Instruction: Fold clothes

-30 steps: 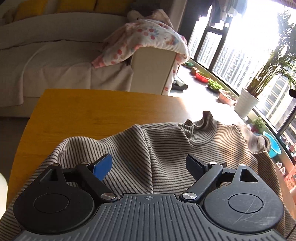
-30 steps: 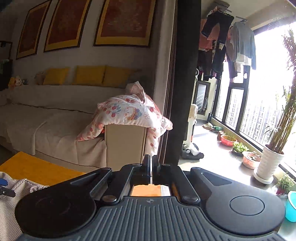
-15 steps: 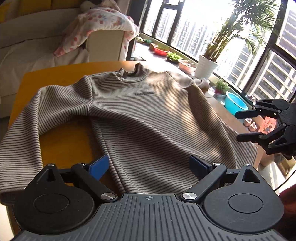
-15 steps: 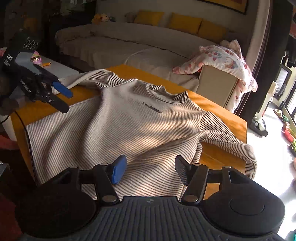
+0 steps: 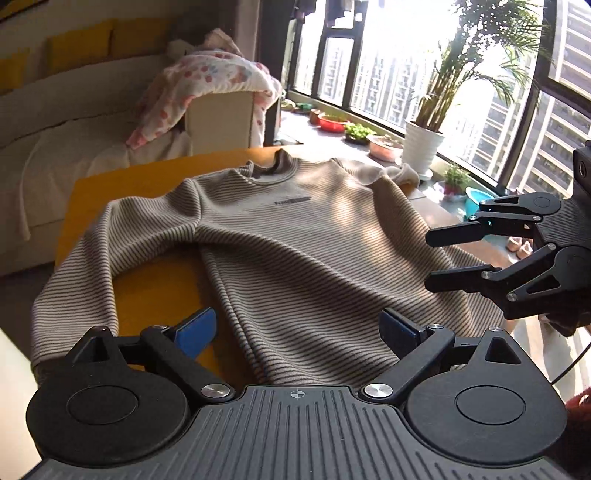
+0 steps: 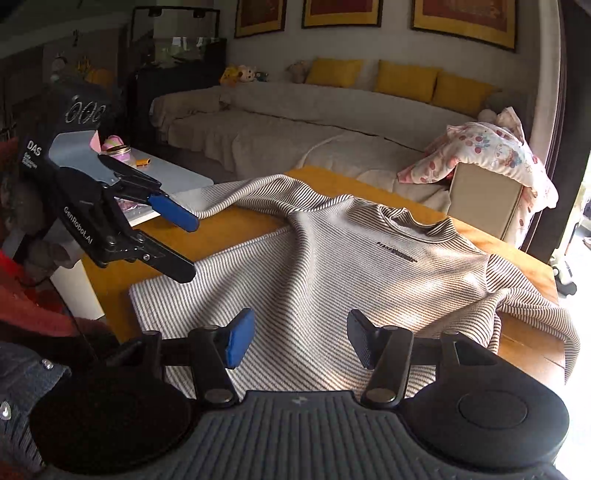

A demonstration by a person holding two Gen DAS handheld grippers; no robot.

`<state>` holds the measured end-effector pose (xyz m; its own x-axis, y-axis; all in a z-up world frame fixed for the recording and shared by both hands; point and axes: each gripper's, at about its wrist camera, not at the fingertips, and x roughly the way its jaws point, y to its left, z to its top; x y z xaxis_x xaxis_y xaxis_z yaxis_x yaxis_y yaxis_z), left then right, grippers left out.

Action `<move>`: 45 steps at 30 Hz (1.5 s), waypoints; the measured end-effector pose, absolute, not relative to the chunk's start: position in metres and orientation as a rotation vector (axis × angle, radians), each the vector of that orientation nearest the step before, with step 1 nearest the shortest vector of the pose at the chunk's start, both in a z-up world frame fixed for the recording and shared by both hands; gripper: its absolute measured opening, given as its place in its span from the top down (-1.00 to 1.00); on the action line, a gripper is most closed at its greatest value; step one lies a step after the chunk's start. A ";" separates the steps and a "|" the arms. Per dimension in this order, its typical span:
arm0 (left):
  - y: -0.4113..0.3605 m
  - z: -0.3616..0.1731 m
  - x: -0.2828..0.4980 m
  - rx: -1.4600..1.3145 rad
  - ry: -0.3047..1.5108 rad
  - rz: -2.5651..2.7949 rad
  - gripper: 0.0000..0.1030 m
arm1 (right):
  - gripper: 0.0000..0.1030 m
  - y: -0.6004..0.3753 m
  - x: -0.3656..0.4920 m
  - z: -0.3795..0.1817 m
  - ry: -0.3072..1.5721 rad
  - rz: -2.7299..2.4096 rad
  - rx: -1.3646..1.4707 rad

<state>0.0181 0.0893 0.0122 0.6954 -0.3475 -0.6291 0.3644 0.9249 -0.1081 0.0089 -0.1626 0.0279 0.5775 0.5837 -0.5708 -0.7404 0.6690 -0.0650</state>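
**Striped top spread on the counter, both hand-held grippers hovering at its hem**

I'm looking down over the striped sweater [image 5: 295,251], laid front-up on the orange wooden counter [image 5: 147,181], neck pointing away from me toward the sofa, a small dark print line across the chest. One sleeve trails off toward the counter's left edge and droops over it; the other bunches at the far right corner and its cuff hangs past the edge. Sunlight falls in patches across the stripes.

My left hand-held gripper [image 5: 295,325] sits just above the hem, blue pads spread wide, nothing between them but air, cloth below. My right hand-held gripper [image 6: 299,338] is partway spread with its jaws closing, also over the hem and gripping nothing; I can't tell whether its tips brush the fabric. Each one shows in the other's view, off to the side, well apart from its partner.

Around the room: a long beige-covered sofa [image 6: 295,122] runs behind the counter with yellow cushions [image 6: 402,81] along the back and soft toys at one end. A floral blanket [image 6: 491,147] is heaped on the sofa's arm. Framed pictures [image 6: 461,18] hang above. To the left stands a low white table [image 6: 173,173] with a jar on it. On the window side, tall panes [image 5: 388,66] look out on apartment blocks, with a palm in a white pot [image 5: 423,147] and small planters along the sill
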 end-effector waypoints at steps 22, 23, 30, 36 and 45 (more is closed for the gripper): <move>0.092 -0.039 0.084 -0.268 0.831 -0.639 -0.90 | 0.78 -0.028 0.290 -0.001 0.652 0.628 -0.232; 0.094 -0.039 0.084 -0.261 0.827 -0.631 -0.90 | 0.80 -0.024 0.298 0.002 0.634 0.603 -0.241; 0.097 -0.038 0.084 -0.256 0.819 -0.612 -0.90 | 0.92 -0.024 0.347 -0.015 0.652 0.430 -0.287; 0.090 -0.037 0.078 -0.220 0.804 -0.595 -0.93 | 0.80 -0.078 0.304 0.013 0.633 0.500 -0.143; 0.087 -0.036 0.081 -0.237 0.804 -0.579 -1.00 | 0.29 -0.284 0.226 0.052 0.685 0.248 0.260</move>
